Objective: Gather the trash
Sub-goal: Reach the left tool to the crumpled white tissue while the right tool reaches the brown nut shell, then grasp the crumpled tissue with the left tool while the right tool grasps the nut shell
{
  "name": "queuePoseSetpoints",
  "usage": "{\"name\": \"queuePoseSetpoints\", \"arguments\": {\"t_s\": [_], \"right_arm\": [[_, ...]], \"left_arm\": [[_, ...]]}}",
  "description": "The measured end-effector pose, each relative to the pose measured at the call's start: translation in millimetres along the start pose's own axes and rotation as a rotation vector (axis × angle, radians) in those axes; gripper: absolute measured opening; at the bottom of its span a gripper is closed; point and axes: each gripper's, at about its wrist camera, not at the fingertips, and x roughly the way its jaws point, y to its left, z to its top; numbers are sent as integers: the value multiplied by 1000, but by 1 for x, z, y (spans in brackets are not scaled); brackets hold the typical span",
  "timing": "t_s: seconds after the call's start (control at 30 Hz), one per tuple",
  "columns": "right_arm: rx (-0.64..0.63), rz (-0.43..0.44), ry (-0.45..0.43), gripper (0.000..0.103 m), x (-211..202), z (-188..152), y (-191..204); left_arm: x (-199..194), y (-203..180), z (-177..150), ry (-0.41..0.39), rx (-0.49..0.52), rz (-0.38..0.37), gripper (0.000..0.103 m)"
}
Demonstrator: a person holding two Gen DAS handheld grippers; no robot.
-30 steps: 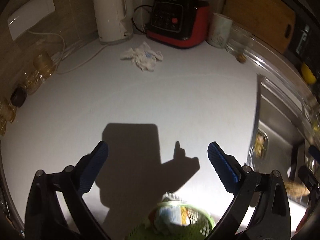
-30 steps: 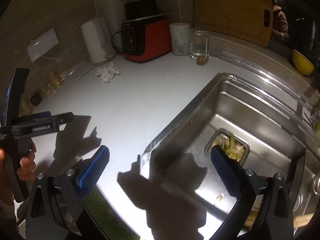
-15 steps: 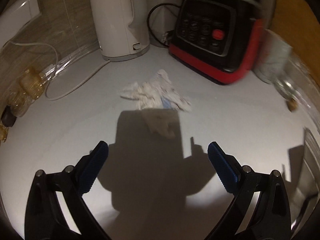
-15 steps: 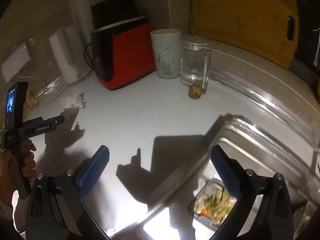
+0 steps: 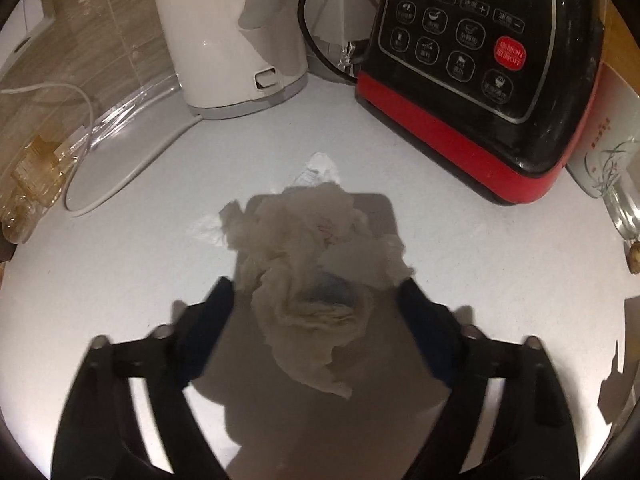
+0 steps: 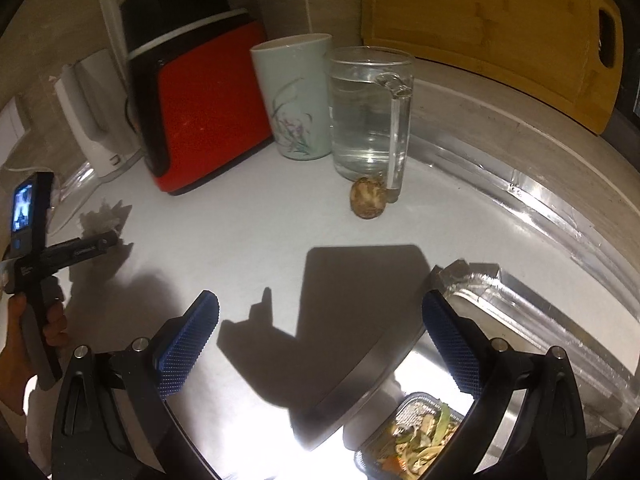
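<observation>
Crumpled tissue [image 5: 312, 264]: a soft, wrinkled wad of thin white paper with ragged edges and a faint blue patch in its folds; it lay in the middle of the left wrist frame on the countertop, mostly in shadow, a brighter scrap poking out at its upper edge.
Left gripper [image 5: 316, 300]: black arms with dark blue ribbed pads; its jaws were closing with the tissue between them, the pads at the wad's two flanks but not visibly squeezing it.
Right gripper [image 6: 320, 344]: black arms, blue studded pads, spread wide with nothing between them, over the counter's edge at the lower middle of its frame.
Countertop [image 5: 120, 280]: smooth, matte, pale grey.
Kettle [image 5: 232, 32]: glossy white plastic, rounded, upper left.
Appliance [image 5: 480, 80]: red base, black button panel, upper right.
Glass jug [image 6: 370, 112]: clear, cylindrical, holding water, upper middle.
Round brown lump [image 6: 368, 200]: rough-skinned, just in front of the jug.
Sink [image 6: 520, 320]: brushed steel, lower right.
</observation>
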Motion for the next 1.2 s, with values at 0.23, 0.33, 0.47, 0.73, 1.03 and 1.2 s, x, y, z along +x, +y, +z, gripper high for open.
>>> {"name": "queuePoseSetpoints", "arguments": {"t_s": [0.23,0.33,0.47,0.73,1.03,1.2], "right_arm": [[14,-34,-4,100,27,16,-16],[17,-47,1,90,43,25,-20],[42,-74,32,77,69,38,-26],[100,-99,50,60,98,58,-28],[139,-173,49,41,109,72,-26],[137,-157,54,33,107,69,-25]], "left_arm": [[-4,-13,2,-10,71,0,25],[-11,-11,-1,-22,75,-13,22],[-30,-9,-10,-47,97,-18,22],[-68,0,-32,-59,92,-71,22],[-92,8,-60,-37,92,-114,22],[-97,12,-72,-24,89,-121,22]]}}
